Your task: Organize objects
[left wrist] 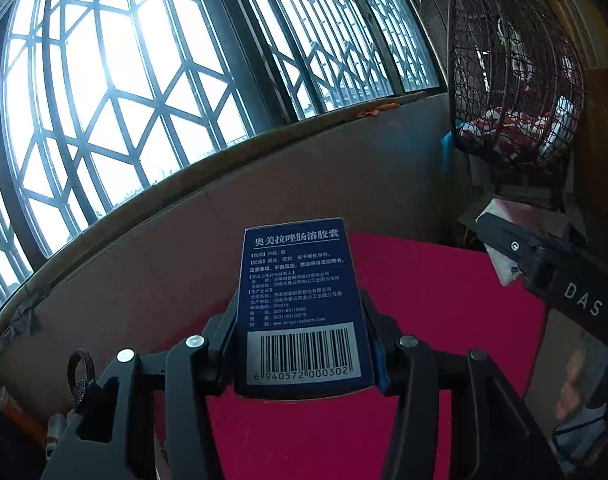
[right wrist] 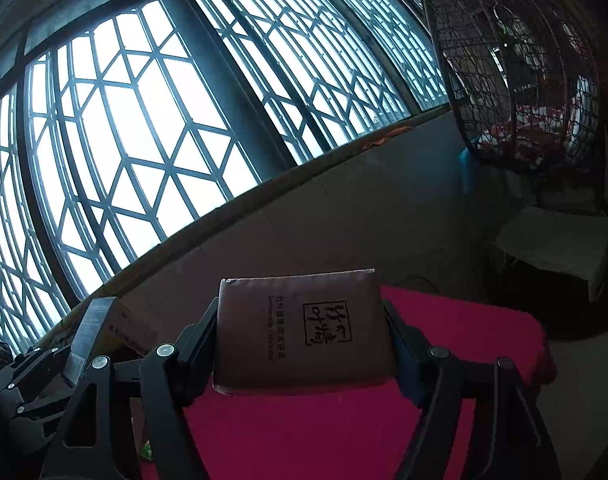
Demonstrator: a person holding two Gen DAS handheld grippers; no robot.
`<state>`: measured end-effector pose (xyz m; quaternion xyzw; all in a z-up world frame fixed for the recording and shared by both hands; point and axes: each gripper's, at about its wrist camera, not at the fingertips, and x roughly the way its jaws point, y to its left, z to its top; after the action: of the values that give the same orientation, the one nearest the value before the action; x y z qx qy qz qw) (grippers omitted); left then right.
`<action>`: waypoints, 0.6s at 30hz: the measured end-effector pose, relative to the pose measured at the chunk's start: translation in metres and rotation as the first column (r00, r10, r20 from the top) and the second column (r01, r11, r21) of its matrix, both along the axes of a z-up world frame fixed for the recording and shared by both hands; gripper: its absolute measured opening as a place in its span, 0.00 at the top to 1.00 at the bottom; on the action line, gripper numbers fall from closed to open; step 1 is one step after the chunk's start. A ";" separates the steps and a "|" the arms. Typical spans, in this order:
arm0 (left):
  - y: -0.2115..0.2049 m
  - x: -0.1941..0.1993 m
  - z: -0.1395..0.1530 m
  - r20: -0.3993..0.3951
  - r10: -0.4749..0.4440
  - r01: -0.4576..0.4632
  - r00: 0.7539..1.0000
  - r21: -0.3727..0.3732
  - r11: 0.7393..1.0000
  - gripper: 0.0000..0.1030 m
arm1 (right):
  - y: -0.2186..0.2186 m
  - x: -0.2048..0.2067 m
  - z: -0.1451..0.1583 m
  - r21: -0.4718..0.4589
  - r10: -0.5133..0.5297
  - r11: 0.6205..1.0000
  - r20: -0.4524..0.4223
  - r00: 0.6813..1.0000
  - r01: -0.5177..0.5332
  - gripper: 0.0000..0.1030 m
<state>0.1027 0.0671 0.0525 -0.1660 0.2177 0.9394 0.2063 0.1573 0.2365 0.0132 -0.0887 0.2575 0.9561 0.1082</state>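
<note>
Left gripper (left wrist: 304,344) fingers pinch a dark-blue cardboard medicine box (left wrist: 302,304); right gripper (right wrist: 302,340) fingers pinch a brown soft tissue pack (right wrist: 304,328); both are carried above the red-covered counter (left wrist: 444,300); the soft pack may squeeze out; the box, gripped low, may pivot.

A red cloth (left wrist: 444,280) covers the table.

Dark blue box (left wrist: 302,308) here, white print and a white panel of black barcode stripes. Brown packet (right wrist: 304,328), black characters and a square black seal mark. Crimson cloth (left wrist: 444,300) underneath, plain. Both grippers black with silver screws. Window grille (left wrist: 124,100): dark bars in diamonds and hexagons against white light. Black netted cage (left wrist: 516,80), red-and-white inside.
</note>
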 end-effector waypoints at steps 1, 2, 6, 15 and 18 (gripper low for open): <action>-0.002 0.000 0.006 -0.011 0.000 0.000 1.000 0.003 1.000 0.51 | 0.004 -0.001 0.000 -0.022 -0.001 1.000 0.004 1.000 0.001 0.24; -0.006 0.002 0.018 -0.038 0.003 -0.002 0.999 0.023 1.000 0.51 | 0.008 0.000 0.006 -0.036 -0.002 0.999 -0.006 1.000 0.002 0.24; -0.040 0.008 0.065 -0.139 0.061 -0.041 0.988 0.142 0.989 0.51 | -0.005 0.008 0.052 0.063 -0.010 0.998 -0.093 0.996 0.016 0.24; -0.148 -0.007 0.035 0.010 0.240 -0.231 0.971 0.320 0.919 0.51 | -0.119 -0.028 0.051 0.242 0.203 0.949 0.023 0.979 -0.203 0.24; -0.192 0.001 0.054 -0.023 0.315 -0.280 0.949 0.401 0.872 0.51 | -0.149 -0.027 0.078 0.308 0.242 0.925 -0.023 0.970 -0.223 0.24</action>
<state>0.1037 -0.1250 0.1060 -0.1113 0.0058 0.9907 0.0785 0.1301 0.0873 0.0917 -0.0719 0.0985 0.9925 -0.0014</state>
